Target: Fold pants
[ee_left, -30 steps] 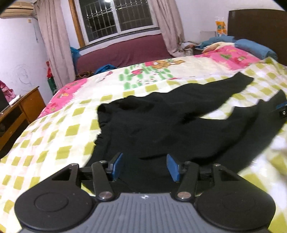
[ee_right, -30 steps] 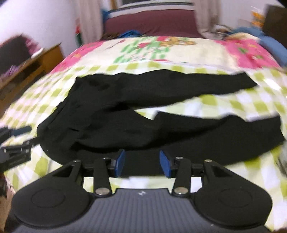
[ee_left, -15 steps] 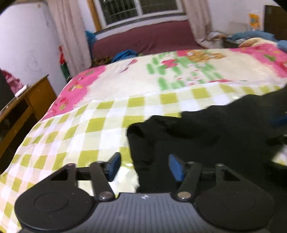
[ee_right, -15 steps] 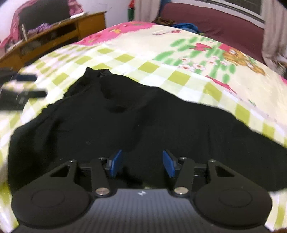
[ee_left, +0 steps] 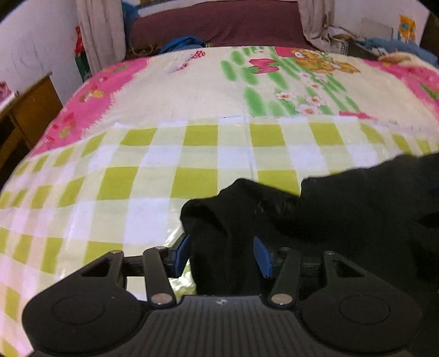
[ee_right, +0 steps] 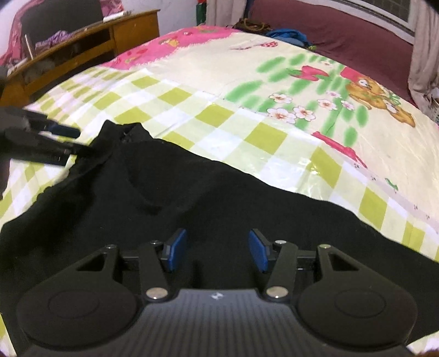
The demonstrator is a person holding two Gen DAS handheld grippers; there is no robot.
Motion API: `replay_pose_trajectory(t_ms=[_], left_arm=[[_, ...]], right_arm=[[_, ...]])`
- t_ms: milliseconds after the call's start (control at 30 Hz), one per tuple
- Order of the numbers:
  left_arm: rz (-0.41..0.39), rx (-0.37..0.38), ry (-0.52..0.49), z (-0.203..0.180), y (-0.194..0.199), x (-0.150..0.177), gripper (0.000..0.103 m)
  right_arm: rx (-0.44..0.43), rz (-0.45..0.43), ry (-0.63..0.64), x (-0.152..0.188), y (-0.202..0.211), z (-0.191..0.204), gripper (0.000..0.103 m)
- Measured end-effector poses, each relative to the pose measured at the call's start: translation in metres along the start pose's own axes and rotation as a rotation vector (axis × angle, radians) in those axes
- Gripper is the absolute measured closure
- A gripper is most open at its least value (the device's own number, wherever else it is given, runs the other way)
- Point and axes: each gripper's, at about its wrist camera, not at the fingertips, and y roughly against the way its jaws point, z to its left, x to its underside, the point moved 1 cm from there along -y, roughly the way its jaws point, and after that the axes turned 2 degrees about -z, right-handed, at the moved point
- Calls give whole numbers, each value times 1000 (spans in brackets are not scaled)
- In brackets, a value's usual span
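The black pants point(ee_left: 343, 208) lie spread on the checked bedspread point(ee_left: 142, 178) of the bed. The left gripper point(ee_left: 222, 254) points down at their left end; a bunched fold stands between its parted blue pads point(ee_left: 181, 252), not clamped. The right gripper point(ee_right: 216, 251) hovers over the middle of the pants point(ee_right: 192, 197), jaws apart, gripping nothing. A wooden desk point(ee_right: 90, 46) stands beside the bed.

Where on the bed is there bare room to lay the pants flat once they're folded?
Free: the checked sheet left of and beyond the black pants, and the cartoon-print spread up to the maroon bench. Crowded: the near edge, where the pants lie under both the left gripper and right gripper.
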Motion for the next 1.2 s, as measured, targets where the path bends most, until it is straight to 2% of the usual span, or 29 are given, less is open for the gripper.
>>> replay_pose_trajectory(t_ms=[33, 67, 100, 167, 200, 367, 467, 533, 633, 767, 900, 933, 1000, 1033, 1067, 1200], left_arm=[[16, 10, 1, 0, -4, -2, 38], [38, 14, -9, -2, -10, -4, 43], [60, 7, -28, -5, -16, -5, 56], [104, -13, -62, -7, -28, -5, 76], [115, -4, -62, -6, -32, -5, 78], [54, 51, 41, 16, -21, -17, 80], [-10, 157, 160, 36, 5, -23, 81], [-57, 212, 204, 46, 30, -20, 81], [-82, 229, 164, 47, 50, -11, 81], [-60, 214, 100, 39, 39, -9, 81], [-56, 222, 155, 51, 26, -12, 81], [-58, 221, 165, 54, 25, -13, 81], [-62, 195, 152, 56, 26, -12, 82], [-58, 190, 152, 58, 25, -13, 82], [-52, 194, 160, 61, 24, -15, 82], [-33, 203, 171, 65, 19, -24, 82]], right_arm=[[2, 6, 2, -3, -2, 0, 51], [1, 15, 0, -7, -6, 0, 51], [-1, 24, -1, -11, -8, -1, 50], [1, 35, 16, -19, -14, 0, 49], [1, 39, 28, -23, -17, 0, 49], [8, 60, 123, -44, -38, 5, 48], [14, 77, 175, -55, -53, 4, 48], [-1, 85, 188, -61, -63, 2, 47], [-39, 93, 226, -68, -73, 1, 43], [-81, 160, 345, -71, -100, 5, 40], [-48, 245, 352, -67, -133, -6, 41], [-53, 250, 333, -65, -135, -10, 45], [-62, 249, 292, -63, -135, -16, 66], [-59, 249, 278, -62, -133, -18, 88], [-45, 251, 262, -63, -132, -19, 96], [-24, 203, 188, -73, -108, -24, 100]])
